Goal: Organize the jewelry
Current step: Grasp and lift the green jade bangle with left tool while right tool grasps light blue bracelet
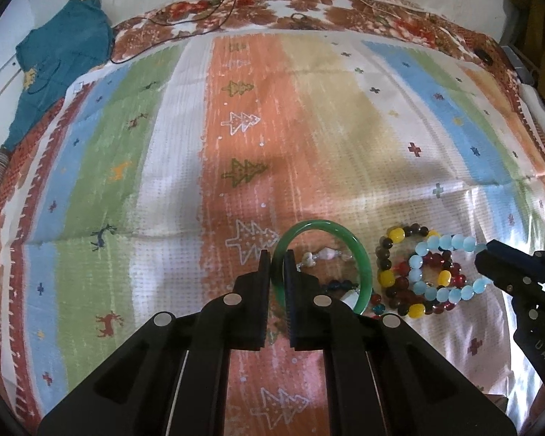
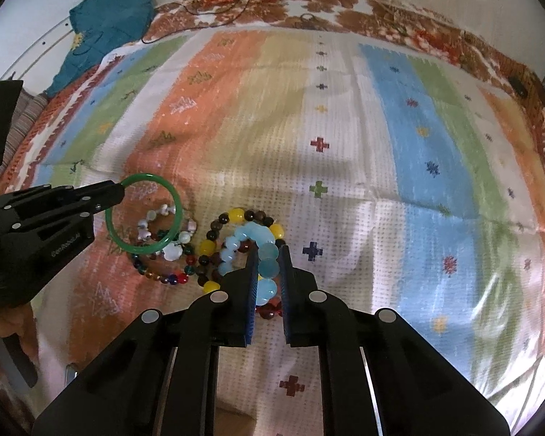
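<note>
Left tongs [image 1: 276, 254] are clamped narrow on the rim of the green bangle [image 1: 363, 265]; the near arc of the bangle is hidden behind the tong fingers in the left wrist view, while the right wrist view shows the whole ring [image 2: 143, 214] pinched at its upper-left edge by the left tongs [image 2: 118, 190]. Whether the bangle is lifted or resting on the striped cloth [image 1: 236, 145] cannot be told. Seen through and below the bangle is a white-and-clear bead bracelet [image 2: 170, 232], partly covered by the ring; its full loop is not traceable. Just beside it lies a multicolour dark-bead bracelet [image 2: 163, 278], mostly hidden in the left wrist view by the tongs. Right tongs [image 2: 267, 254] are closed narrow on the light-blue bead bracelet [image 2: 236, 245], several beads being gripped between the pads; the near beads are cut off by the fingers. In the left wrist view the same bracelet [image 1: 436, 265] is seen with the right tongs [image 1: 485, 252] at its right end, the tong body running out of frame. The blue bracelet overlaps a yellow-and-brown bead bracelet [image 1: 387, 272] and a dark red bead bracelet [image 1: 443, 265]; which of the two is on top cannot be separated. All jewelry sits bunched at the near edge of the cloth. A teal garment [image 1: 61, 54] lies crumpled at the far left corner, with thin black cables [image 1: 185, 21] beside it.
</note>
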{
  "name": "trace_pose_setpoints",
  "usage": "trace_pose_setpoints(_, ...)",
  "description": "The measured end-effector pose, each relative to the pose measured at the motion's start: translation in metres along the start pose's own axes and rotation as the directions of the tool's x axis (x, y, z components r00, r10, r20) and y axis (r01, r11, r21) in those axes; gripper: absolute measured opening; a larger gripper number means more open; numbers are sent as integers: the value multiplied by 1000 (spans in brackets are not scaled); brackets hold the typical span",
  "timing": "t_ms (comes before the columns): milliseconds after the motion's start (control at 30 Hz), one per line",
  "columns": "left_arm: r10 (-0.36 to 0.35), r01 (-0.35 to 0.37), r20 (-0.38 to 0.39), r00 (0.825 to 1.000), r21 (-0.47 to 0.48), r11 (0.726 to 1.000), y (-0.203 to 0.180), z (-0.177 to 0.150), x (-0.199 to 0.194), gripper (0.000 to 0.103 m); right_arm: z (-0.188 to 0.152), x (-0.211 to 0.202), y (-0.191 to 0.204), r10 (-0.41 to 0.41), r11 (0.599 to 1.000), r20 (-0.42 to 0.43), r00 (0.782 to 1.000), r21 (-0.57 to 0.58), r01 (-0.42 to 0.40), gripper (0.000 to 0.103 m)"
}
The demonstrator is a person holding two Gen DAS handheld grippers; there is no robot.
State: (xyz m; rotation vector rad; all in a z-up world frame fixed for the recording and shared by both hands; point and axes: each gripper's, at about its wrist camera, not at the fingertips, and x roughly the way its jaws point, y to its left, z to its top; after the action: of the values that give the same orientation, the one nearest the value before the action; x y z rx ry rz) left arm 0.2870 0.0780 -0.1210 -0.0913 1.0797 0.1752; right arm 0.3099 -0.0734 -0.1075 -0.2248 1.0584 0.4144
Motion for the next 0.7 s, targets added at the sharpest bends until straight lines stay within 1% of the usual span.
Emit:
trace_pose_setpoints(133, 4, -4, 12, 1000, 5, 1000, -2, -1, -10, 7, -2, -12, 0, 14, 1000, 23, 1000, 15, -14, 12)
trace_pose_setpoints(267, 6, -7, 25, 1000, 15, 1000, -5, -3, -22, 7, -4, -23, 1, 6, 1000, 48, 999, 1, -6, 12)
trace_pose_setpoints(433, -12, 11, 40, 999, 17, 1000, -8, -8, -39, 7, -8, -37, 5, 15, 1000, 81, 997, -5, -14, 12)
trace_pose_setpoints(700, -21, 21, 68, 997, 4, 1000, -8, -16, -63, 7, -15, -61, 9, 25, 1000, 127, 992, -18, -23, 12)
